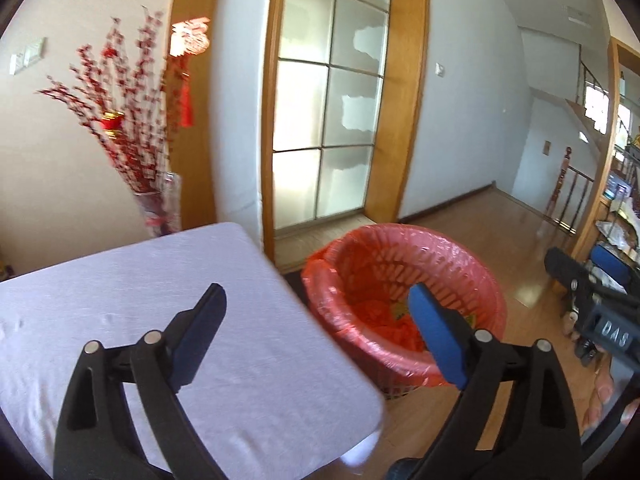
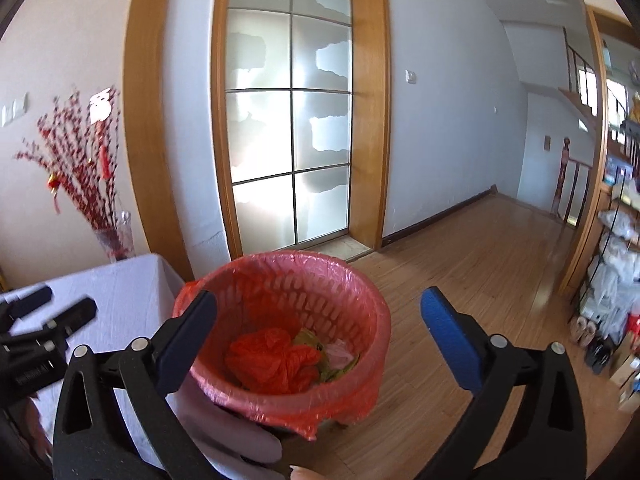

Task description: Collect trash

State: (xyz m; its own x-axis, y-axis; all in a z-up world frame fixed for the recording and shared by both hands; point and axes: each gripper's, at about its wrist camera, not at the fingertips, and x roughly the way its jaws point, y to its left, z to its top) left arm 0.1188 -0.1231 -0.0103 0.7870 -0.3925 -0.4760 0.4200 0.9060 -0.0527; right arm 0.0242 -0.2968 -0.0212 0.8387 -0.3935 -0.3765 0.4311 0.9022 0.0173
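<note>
A red waste basket (image 1: 404, 300) lined with a red plastic bag stands on the wood floor beside the table corner; it also shows in the right wrist view (image 2: 288, 332). Inside it lie a crumpled red bag (image 2: 276, 360), a greenish scrap (image 2: 310, 338) and a pale pink scrap (image 2: 340, 352). My left gripper (image 1: 316, 304) is open and empty, above the table corner and the basket's left rim. My right gripper (image 2: 320, 312) is open and empty, above the basket. The left gripper (image 2: 52, 308) shows at the left of the right wrist view, the right gripper (image 1: 592, 304) at the right of the left wrist view.
A table with a white cloth (image 1: 120, 300) is on the left. A glass vase of red blossom branches (image 1: 160, 208) stands behind it by the wall. A frosted glass door (image 2: 288, 128) is ahead. A rack with bags and shoes (image 2: 612, 280) is at the right.
</note>
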